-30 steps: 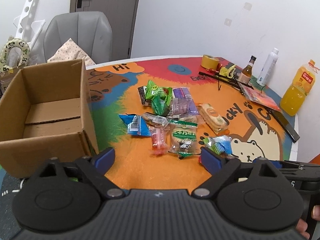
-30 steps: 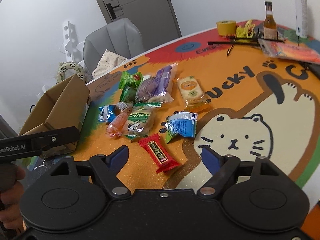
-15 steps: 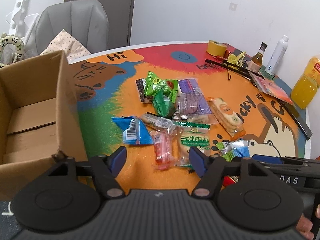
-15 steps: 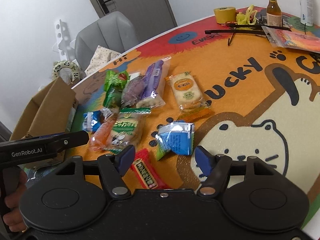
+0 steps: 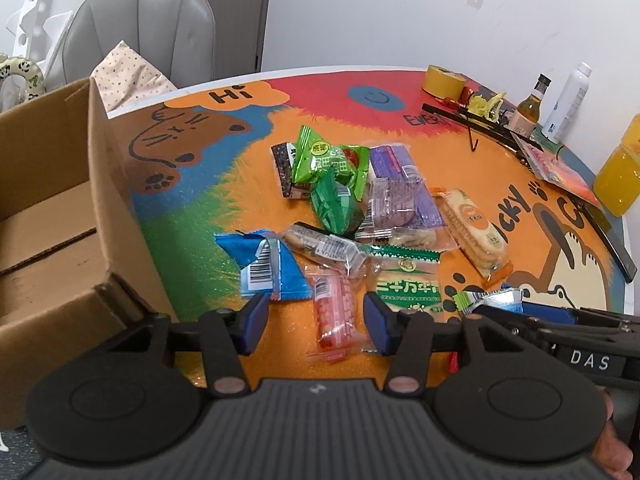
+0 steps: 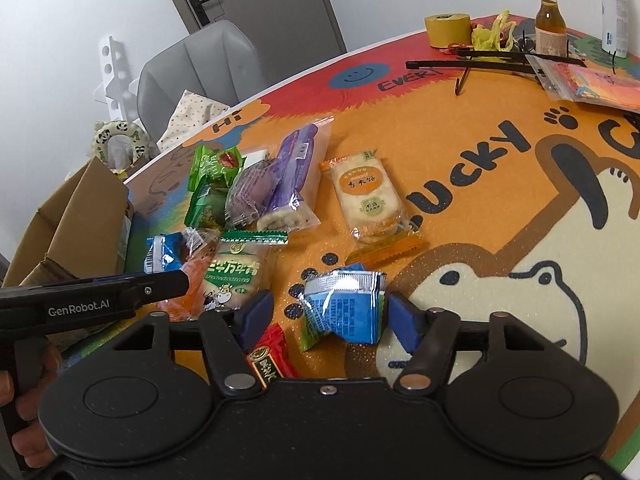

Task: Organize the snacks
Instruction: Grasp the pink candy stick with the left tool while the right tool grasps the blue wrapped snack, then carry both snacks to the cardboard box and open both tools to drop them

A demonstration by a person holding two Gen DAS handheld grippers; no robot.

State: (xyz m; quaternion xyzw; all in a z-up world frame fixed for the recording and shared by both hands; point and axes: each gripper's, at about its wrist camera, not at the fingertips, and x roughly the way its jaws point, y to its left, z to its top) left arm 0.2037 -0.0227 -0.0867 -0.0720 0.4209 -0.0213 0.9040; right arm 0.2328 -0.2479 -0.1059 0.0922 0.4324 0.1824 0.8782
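Snacks lie in a loose heap on the bench, which wears a bright cartoon-cat mat, and the heap is your landmark. Left of the heap stands an open cardboard box; its near corner sits close beside your left claw, so room is tight on that side. Beyond the heap the mat is bare up to the bench's curved far edge, where a grey chair stands against a white wall. Right of the heap and further back sit a yellow tape roll, a brown bottle, a white spray bottle and a bottle of orange drink, with a long black strip near the bench's right edge. At the heap's near edge, your left claw has just been closing, and a pink candy packet lies between its blue pads; the pads stand apart from it on both sides. Your right claw sits at the heap's near right corner and has also been closing; a blue and silver packet lies between its pads, the right pad at the wrapper's edge, the left pad clear of it. A red packet lies just beside that left pad.
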